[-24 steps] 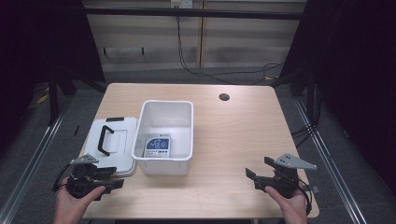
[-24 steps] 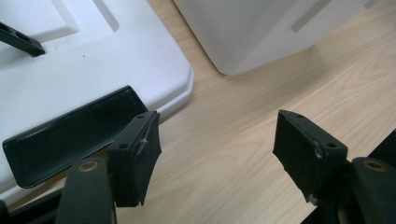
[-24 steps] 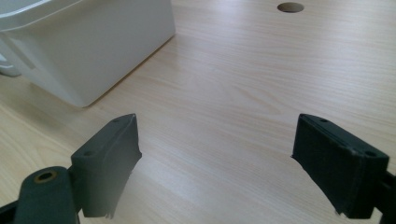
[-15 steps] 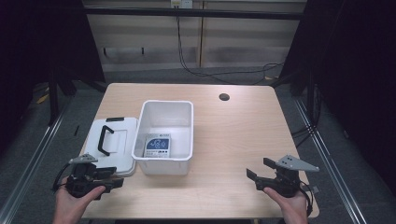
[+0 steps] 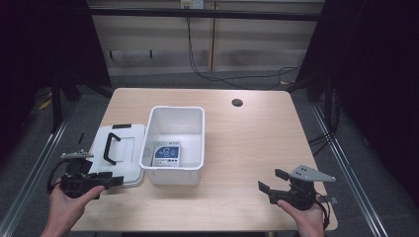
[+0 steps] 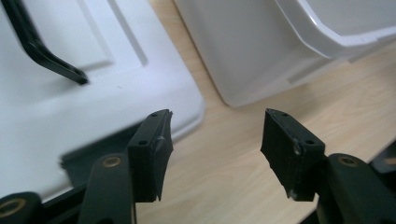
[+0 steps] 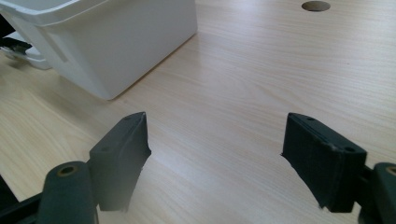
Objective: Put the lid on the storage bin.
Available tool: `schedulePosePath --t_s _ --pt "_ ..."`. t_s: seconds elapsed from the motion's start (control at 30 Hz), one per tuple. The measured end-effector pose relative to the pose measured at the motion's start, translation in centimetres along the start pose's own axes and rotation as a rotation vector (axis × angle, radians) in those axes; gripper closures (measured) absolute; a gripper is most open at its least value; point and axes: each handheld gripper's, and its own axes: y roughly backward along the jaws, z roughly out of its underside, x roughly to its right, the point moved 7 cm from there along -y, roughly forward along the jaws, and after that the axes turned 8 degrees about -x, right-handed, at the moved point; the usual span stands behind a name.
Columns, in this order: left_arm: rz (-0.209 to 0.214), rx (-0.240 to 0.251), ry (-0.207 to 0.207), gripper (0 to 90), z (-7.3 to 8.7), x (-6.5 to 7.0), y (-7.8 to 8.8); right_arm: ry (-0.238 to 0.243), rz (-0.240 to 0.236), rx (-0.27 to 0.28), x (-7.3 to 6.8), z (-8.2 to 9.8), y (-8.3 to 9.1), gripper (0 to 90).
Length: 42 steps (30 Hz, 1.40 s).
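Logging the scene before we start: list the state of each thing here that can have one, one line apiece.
White bin: open, lid off, upright on the table.
Lid: off, lying flat left of the bin, black handle up.
Blue and white packet: lying flat inside the bin.
Left tool: open, empty, at the lid's near corner.
Right tool: open, empty, over bare table.

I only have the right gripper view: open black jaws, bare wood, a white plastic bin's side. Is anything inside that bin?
Observer: Yes, a small blue-and-white printed packet lies flat on the floor of the white plastic bin.
Operator: Where's the lid?
Observer: The white lid with a black handle lies flat on the table, against the bin's left side.
Operator: And the left gripper?
Observer: The left gripper is open at the lid's near corner.
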Motion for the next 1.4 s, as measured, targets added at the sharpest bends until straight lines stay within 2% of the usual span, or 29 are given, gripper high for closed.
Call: schedulePosePath --t_s 0.1,0.13,0.23,0.27,0.37,0.4,0.5,0.53,0.63,0.7,0.73,0.83,0.9,1.03,1.2,1.4 --pt "0.007 0.0 0.007 41.6 -0.4 -0.2 0.1 0.001 -0.004 -0.002 -0.1 0.0 0.1 22.3" --pt "-0.029 -0.01 -0.002 44.8 -1.0 -0.5 0.3 0.001 -0.006 -0.007 -0.1 0.0 0.1 23.5" --pt "-0.042 -0.017 0.007 46.8 -1.6 -0.8 0.5 -0.001 -0.008 -0.014 -0.1 0.1 0.0 23.4" --pt "-0.072 -0.024 0.015 51.1 -2.2 -1.1 0.8 -0.008 -0.01 -0.012 -0.1 0.1 0.1 23.4" --pt "-0.096 -0.03 0.013 52.6 -2.8 -1.3 0.9 -0.012 -0.007 -0.008 0.0 0.0 0.1 23.0" --pt "-0.128 -0.036 0.017 52.8 -3.3 -1.6 1.0 -0.014 -0.01 -0.007 0.0 0.0 0.1 23.0" --pt "-0.15 -0.054 0.022 53.2 -3.7 -1.9 0.9 -0.012 -0.01 -0.01 -0.1 0.1 0.1 23.0" --pt "-0.164 -0.07 0.029 53.2 -4.0 -2.4 0.8 -0.009 -0.012 -0.013 -0.1 0.1 0.0 23.0" --pt "-0.185 -0.065 0.051 53.2 -4.4 -3.0 0.8 -0.003 -0.015 -0.011 -0.2 0.0 0.0 23.2" --pt "-0.192 -0.067 0.078 54.0 -4.7 -3.7 1.0 -0.003 -0.019 -0.015 -0.3 0.0 0.0 23.2" --pt "-0.197 -0.079 0.072 54.9 -4.8 -3.9 1.0 -0.003 -0.019 -0.016 -0.3 0.1 -0.1 23.2" --pt "-0.18 -0.077 0.092 54.7 -5.1 -4.3 1.2 0.0 -0.019 -0.015 -0.3 0.0 -0.1 23.2" --pt "-0.195 -0.075 0.103 54.7 -5.4 -4.7 1.3 -0.001 -0.019 -0.014 -0.3 0.0 -0.1 23.2" --pt "-0.2 -0.08 0.126 54.6 -6.0 -5.6 1.5 -0.01 -0.01 -0.005 -0.2 -0.1 -0.1 22.8" --pt "-0.227 -0.104 0.173 58.0 -6.8 -7.3 1.3 -0.011 -0.006 0.001 -0.1 -0.1 -0.1 22.5" --pt "-0.236 -0.129 0.18 58.1 -7.8 -8.0 0.7 -0.015 0.003 -0.003 0.0 -0.1 -0.3 22.1"
